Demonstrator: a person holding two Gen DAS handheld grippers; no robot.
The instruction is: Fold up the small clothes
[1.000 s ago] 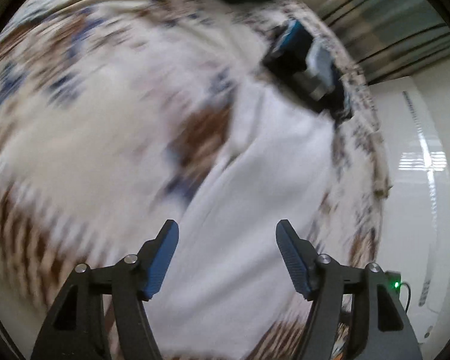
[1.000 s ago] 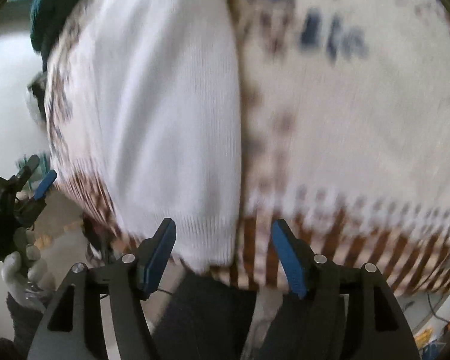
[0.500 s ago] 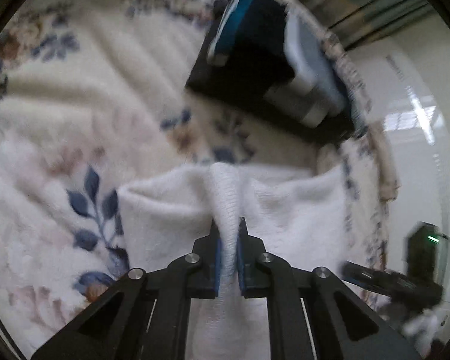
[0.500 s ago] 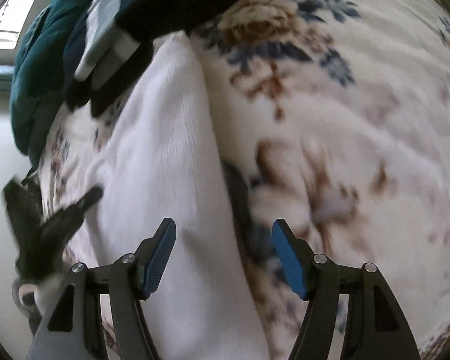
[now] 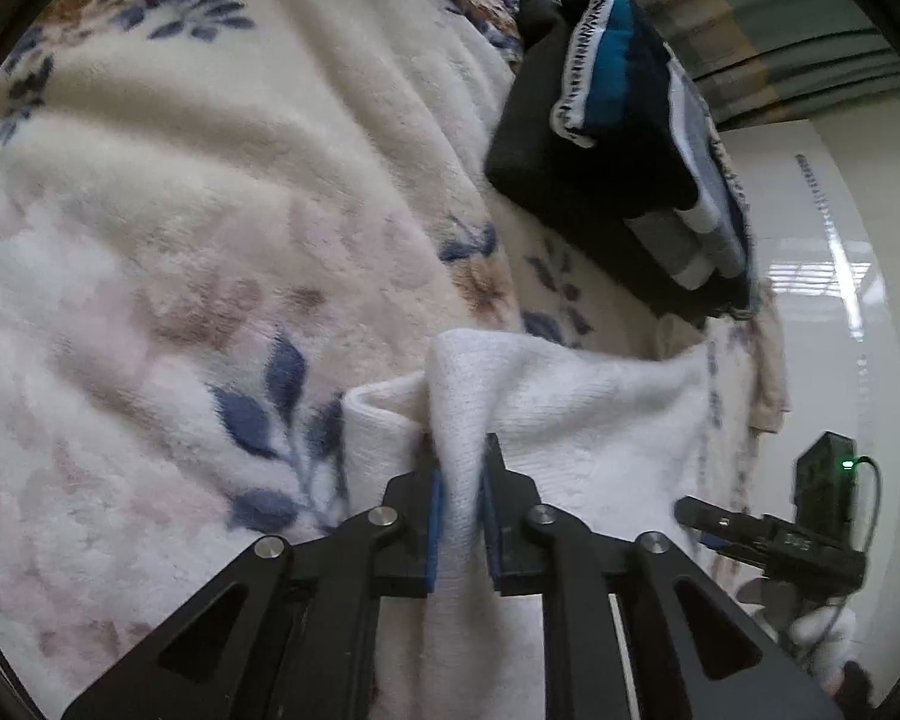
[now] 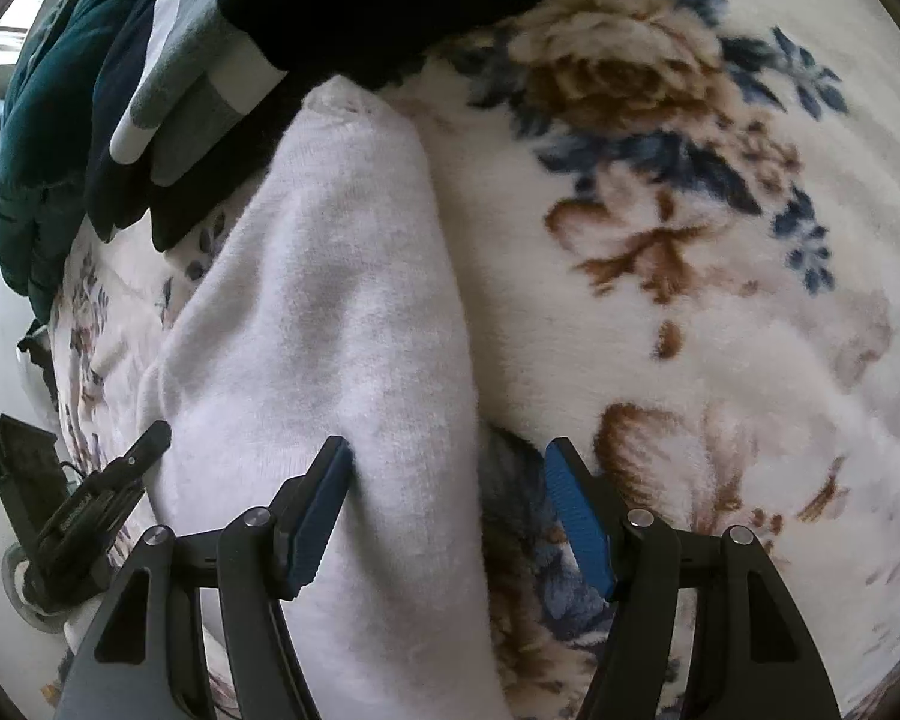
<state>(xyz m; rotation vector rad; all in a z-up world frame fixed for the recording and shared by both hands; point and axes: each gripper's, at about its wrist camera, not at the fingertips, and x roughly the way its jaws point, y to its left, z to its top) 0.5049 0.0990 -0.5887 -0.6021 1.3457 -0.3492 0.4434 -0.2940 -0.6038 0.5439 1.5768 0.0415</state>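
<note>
While its jaws ease apart, the left gripper point(image 5: 459, 495) has a raised ridge of the white knit garment point(image 5: 570, 420) between its blue pads.
The garment lies on the floral fleece blanket point(image 5: 210, 210) near the blanket's edge, one end just beside a stack of dark folded clothes point(image 5: 618, 138). The right gripper point(image 6: 450, 510) stands spread and empty, one finger point(image 6: 318, 510) against the garment's long side, the other over bare blanket. A teal garment point(image 6: 36, 138) sits beyond the stack.
</note>
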